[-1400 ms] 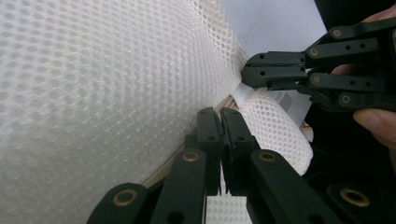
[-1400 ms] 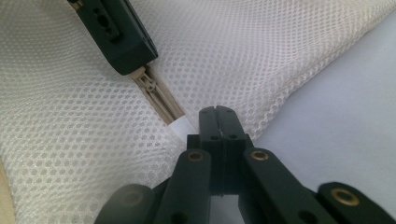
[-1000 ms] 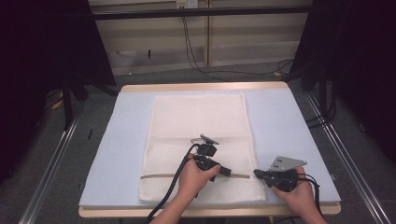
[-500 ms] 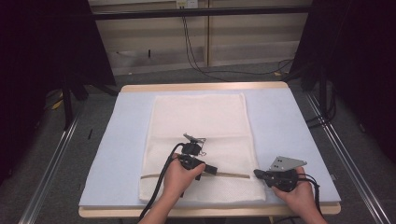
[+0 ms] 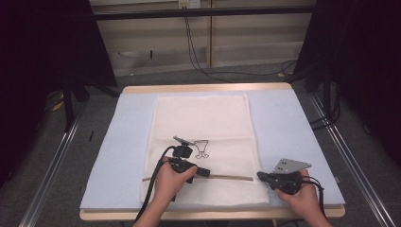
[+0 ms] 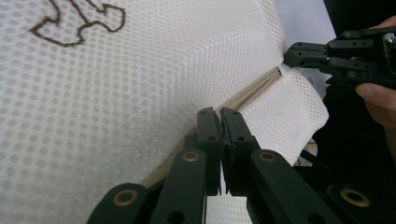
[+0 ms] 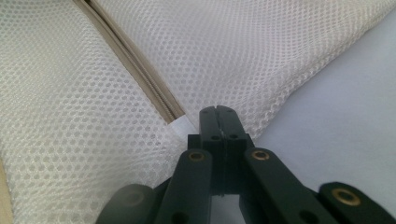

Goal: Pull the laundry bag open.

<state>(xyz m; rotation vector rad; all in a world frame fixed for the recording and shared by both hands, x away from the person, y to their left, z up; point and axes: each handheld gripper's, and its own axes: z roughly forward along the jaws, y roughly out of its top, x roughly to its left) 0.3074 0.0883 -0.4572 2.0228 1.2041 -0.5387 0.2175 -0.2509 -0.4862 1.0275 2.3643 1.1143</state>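
Sliding leftward along the zipper (image 5: 222,176) since the earlier frames, the left claw (image 5: 204,172) now sits further from the right claw (image 5: 261,176), which has kept its place at the bag's right edge. Both work on a white mesh laundry bag (image 5: 203,123) lying flat on the blue-padded counter (image 5: 283,123), its beige zipper running across near the person's edge.

From the left gripper view the left claw (image 6: 220,116) has its jaws pressed together right on the zipper line (image 6: 252,91); whether it pinches the slider cannot be told. The right claw (image 6: 299,52) shows farther along, at the zipper's end.

From the right gripper view the right claw (image 7: 217,114) is clamped tight at the mesh just beside the zipper's end (image 7: 173,114), with the bag's edge and the bare counter (image 7: 345,107) to its side.
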